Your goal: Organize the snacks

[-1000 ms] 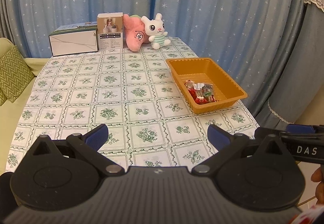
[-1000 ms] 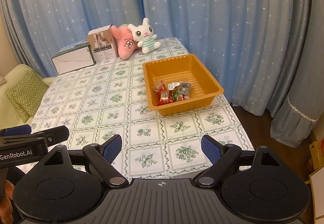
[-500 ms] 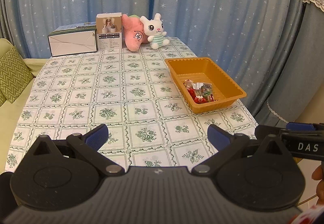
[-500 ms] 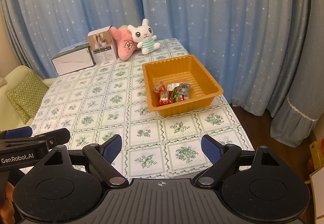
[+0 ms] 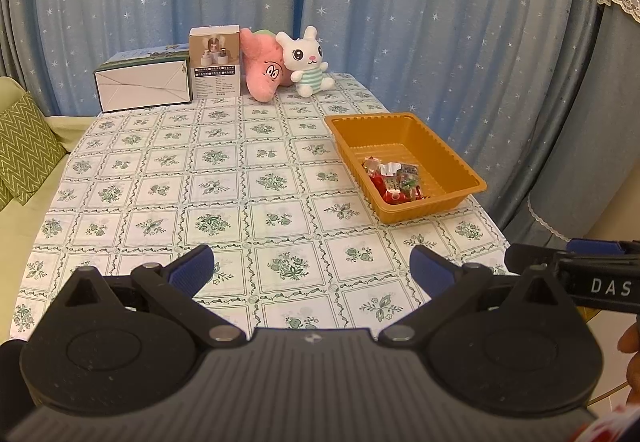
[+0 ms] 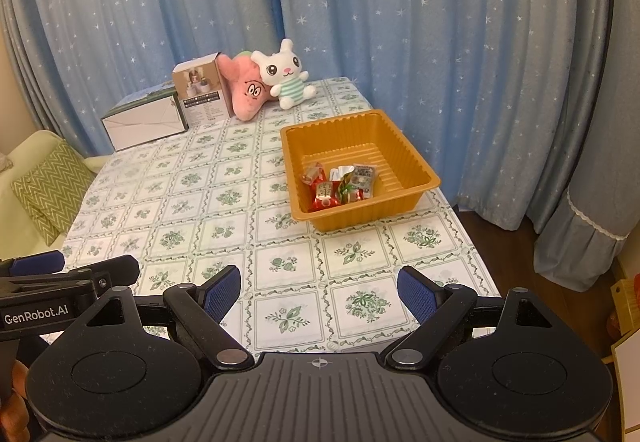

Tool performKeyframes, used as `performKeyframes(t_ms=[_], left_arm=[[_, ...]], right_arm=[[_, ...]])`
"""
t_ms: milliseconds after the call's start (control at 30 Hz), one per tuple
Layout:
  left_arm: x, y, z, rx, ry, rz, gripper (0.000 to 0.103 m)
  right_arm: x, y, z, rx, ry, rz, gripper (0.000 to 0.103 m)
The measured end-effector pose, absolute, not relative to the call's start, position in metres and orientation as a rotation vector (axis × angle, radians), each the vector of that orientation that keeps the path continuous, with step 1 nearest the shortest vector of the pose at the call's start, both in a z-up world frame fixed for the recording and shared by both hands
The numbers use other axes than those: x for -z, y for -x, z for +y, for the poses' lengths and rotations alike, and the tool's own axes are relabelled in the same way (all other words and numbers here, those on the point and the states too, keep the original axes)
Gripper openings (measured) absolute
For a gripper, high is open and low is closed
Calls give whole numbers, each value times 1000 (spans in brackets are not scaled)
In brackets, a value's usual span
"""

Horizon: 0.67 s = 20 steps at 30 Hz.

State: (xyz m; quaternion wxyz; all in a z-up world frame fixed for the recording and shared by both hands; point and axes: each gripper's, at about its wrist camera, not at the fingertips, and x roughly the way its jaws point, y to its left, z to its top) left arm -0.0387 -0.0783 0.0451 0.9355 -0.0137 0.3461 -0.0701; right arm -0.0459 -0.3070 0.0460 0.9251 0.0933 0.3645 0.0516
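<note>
both grippers hang over the near edge of the table (image 5: 120, 178), angled down at the floral tiled tablecloth (image 6: 192, 202). left gripper (image 5: 312, 268): blue pads spread wide, nothing between them, only cloth visible in the gap. right gripper (image 6: 319, 292): same — pads wide apart, empty, not touching anything. in each wrist view the other gripper pokes in at the frame edge, so they sit side by side.

snack packets (image 6: 340, 186) — a small pile of red, green and silver wrappers — lie inside the orange plastic tray (image 6: 416, 162), bunched toward its near-left corner. the rest of the ribbed tray floor is bare. exact count of packets is hard to tell; they overlap. the tray sits on the right side of the table, near the right edge, well apart from both grippers.

far end of the table, in a row: a white and green carton (image 5: 142, 88) lying flat, a small upright product box (image 5: 215, 62) just beside it, a pink plush (image 5: 262, 70) leaning against that box, and a white bunny plush (image 5: 306, 60) in a striped green outfit touching the pink one.

blue star-print curtains (image 6: 400, 22) hang behind and to the right. a green zigzag cushion (image 5: 24, 146) rests on a pale sofa off the table's left side.
</note>
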Motion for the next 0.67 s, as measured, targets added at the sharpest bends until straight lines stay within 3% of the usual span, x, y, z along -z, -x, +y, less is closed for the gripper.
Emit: performKeyframes(t_ms=[667], left_arm=[[-41,38,-81,148,22,703,103]], right_arm=[[-45,46,-308,-104,-192,747,85]])
